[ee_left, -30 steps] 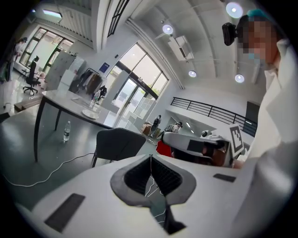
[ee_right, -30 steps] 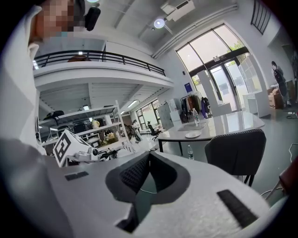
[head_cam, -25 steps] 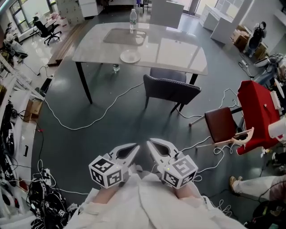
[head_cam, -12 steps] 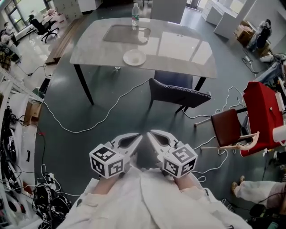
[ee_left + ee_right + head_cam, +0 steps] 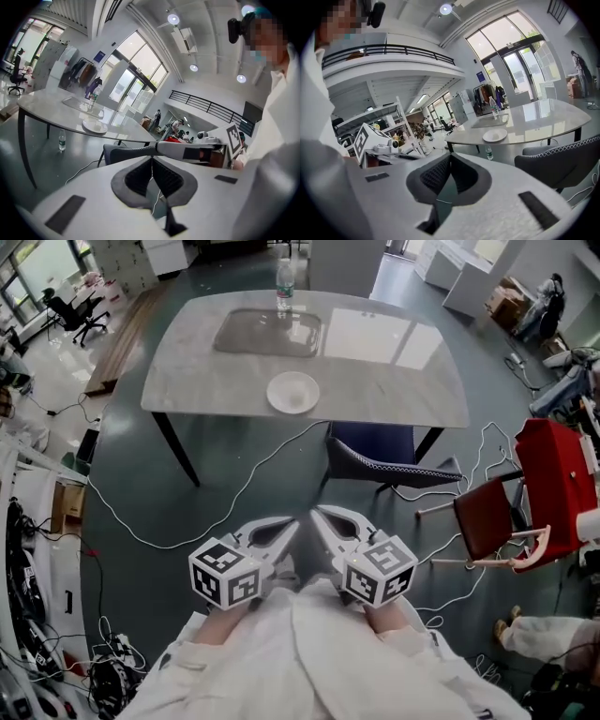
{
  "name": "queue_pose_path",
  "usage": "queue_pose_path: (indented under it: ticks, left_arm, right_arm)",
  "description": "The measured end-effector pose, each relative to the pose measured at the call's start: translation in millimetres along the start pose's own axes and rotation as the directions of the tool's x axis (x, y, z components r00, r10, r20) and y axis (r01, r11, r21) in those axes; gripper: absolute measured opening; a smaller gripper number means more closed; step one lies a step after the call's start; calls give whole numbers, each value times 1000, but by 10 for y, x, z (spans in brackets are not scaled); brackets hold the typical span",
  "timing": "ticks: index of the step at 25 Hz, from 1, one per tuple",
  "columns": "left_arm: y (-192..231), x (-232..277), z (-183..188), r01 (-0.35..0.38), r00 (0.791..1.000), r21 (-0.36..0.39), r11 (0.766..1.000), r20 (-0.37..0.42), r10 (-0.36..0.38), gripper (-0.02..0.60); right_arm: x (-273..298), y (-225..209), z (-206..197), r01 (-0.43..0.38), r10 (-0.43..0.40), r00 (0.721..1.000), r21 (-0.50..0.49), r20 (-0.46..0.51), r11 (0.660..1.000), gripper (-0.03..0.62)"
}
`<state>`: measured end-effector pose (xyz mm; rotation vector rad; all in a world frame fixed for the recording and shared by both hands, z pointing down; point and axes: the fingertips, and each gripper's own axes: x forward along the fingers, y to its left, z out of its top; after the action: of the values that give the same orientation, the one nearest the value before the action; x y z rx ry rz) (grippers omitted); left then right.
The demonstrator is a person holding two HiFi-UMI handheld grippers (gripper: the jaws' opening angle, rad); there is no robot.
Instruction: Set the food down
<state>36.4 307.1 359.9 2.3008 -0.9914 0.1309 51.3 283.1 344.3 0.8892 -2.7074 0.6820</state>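
Held left gripper (image 5: 293, 525) pinched together, empty | held right gripper (image 5: 316, 514) pinched together, empty | saw white plate (image 5: 292, 392) on table (image 5: 403, 381) beyond chair (image 5: 375, 452), well apart from both

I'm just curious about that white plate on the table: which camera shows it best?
The head view: it looks down onto the plate, showing its whole round shape. Both gripper views show it small, far off and nearly edge-on.

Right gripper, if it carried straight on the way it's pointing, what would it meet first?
Right gripper has open air ahead, then probably the table near its leg; depth is unclear. The chair sits off to the right.
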Motion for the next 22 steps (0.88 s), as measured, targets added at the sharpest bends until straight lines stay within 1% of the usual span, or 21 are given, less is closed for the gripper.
queue_pose_path:
  ticks: [5, 11, 14, 17, 19, 22]
  left_arm:
    - [164, 67, 61, 40, 999, -16, 999, -33, -41, 17]
    - [396, 150, 154, 38, 998, -37, 999, -42, -40, 17]
    - [607, 191, 285, 9, 1000, -43, 999, -16, -10, 17]
    - [852, 226, 409, -28, 999, -77, 997, 19, 30, 17]
    - [963, 298, 475, -36, 999, -80, 996, 20, 38, 17]
    - [1203, 428, 626, -58, 998, -62, 996, 8, 59, 17]
  right_arm:
    - [194, -94, 62, 24, -23, 1000, 22, -18, 999, 2]
    - [389, -269, 158, 40, -39, 999, 42, -25, 998, 2]
    - [577, -358, 238, 27, -26, 999, 35, -23, 999, 2]
    - [762, -465, 296, 15, -14, 999, 36, -35, 999, 2]
    - [863, -572, 362, 8, -7, 999, 42, -36, 999, 2]
    - [1110, -755, 499, -6, 8, 999, 49, -33, 999, 2]
